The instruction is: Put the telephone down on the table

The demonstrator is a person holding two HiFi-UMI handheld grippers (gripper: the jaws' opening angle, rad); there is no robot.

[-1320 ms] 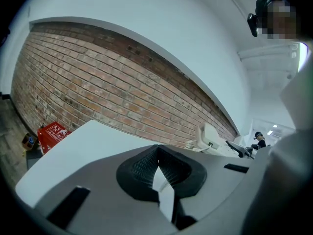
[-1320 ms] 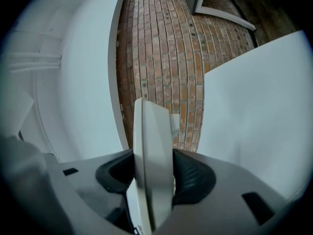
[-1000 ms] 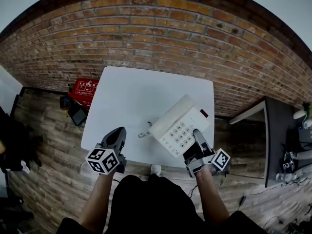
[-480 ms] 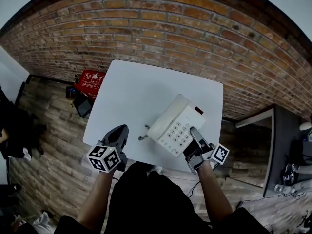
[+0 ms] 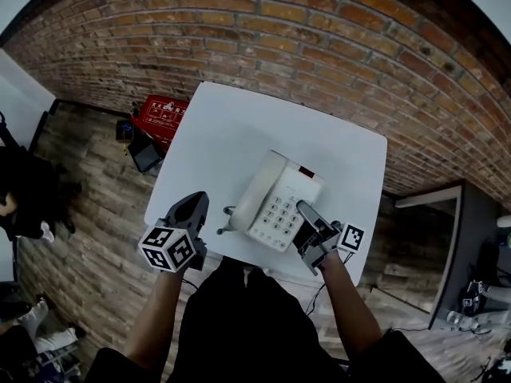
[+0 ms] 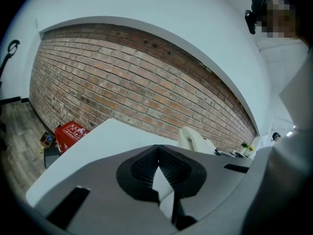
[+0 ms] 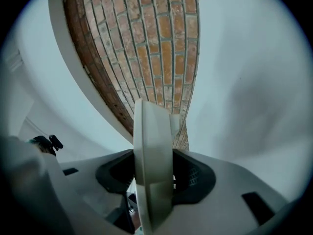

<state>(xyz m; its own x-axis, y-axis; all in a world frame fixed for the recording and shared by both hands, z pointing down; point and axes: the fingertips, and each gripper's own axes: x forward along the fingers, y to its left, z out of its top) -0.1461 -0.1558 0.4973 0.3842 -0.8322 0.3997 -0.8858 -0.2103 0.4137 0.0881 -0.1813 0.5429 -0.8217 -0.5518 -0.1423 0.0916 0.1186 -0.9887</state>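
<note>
A white push-button telephone, handset resting along its left side, is over the near half of the white table. My right gripper is shut on its near right edge. In the right gripper view that edge stands upright between the two pads of the right gripper. Whether the base rests flat on the tabletop I cannot tell. A short cord sticks out at its left. My left gripper hovers at the table's near left edge, shut and holding nothing, and the left gripper view shows the telephone beyond it.
A brick wall runs behind the table. On the wooden floor to the left lie a red box and a dark object. A dark desk stands at the right. Someone in dark clothing is at the far left.
The telephone and my right gripper have shifted left toward the table's middle, and the telephone has turned more upright in view. The left gripper has hardly moved.
</note>
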